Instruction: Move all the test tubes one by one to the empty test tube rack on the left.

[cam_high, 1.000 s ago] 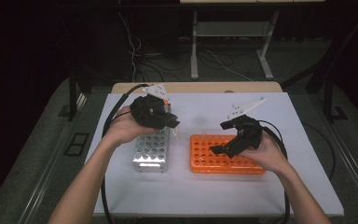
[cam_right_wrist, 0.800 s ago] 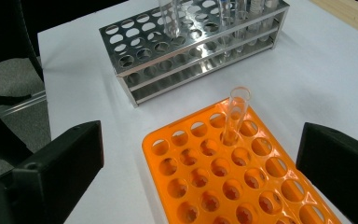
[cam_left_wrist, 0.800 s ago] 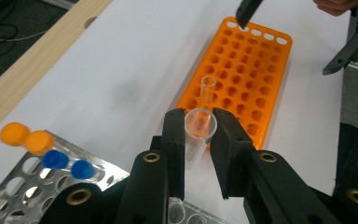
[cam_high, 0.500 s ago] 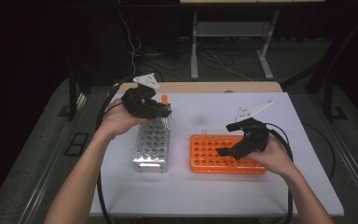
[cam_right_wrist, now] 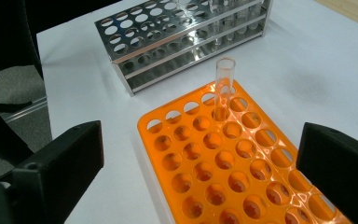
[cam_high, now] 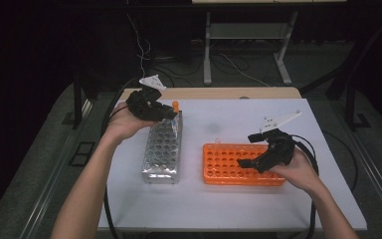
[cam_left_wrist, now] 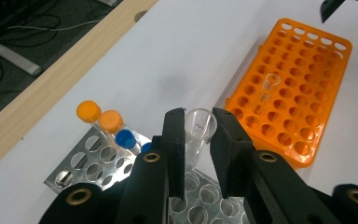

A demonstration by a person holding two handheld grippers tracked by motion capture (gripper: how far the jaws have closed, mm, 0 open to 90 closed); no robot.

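Jaws of the left gripper (cam_left_wrist: 196,154) are seen pinching a clear, uncapped tube (cam_left_wrist: 199,133) near its open rim; the tube is held upright, lifted above the far end of the metal rack (cam_left_wrist: 98,163). In the high view the left gripper (cam_high: 166,113) is held over that far end of the metal rack (cam_high: 162,149), with the left hand (cam_high: 124,122) behind it.

Beside the held tube, four capped tubes are seated in the rack's end holes: two with orange caps (cam_left_wrist: 88,111) and two with blue caps (cam_left_wrist: 125,138). The rest of the rack's visible holes are unfilled.

The right gripper (cam_right_wrist: 200,163) is held low over the orange rack (cam_right_wrist: 233,172), its jaws spread wide with nothing between them. In the high view the right gripper (cam_high: 251,162) is seen at the right part of the orange rack (cam_high: 224,172), carried by the right hand (cam_high: 298,172).

One more clear tube (cam_right_wrist: 224,86) is stood upright in a hole near the far edge of the orange rack, well apart from the right gripper's jaws. Both racks are set side by side on the white surface (cam_high: 219,209), the metal one to the left.
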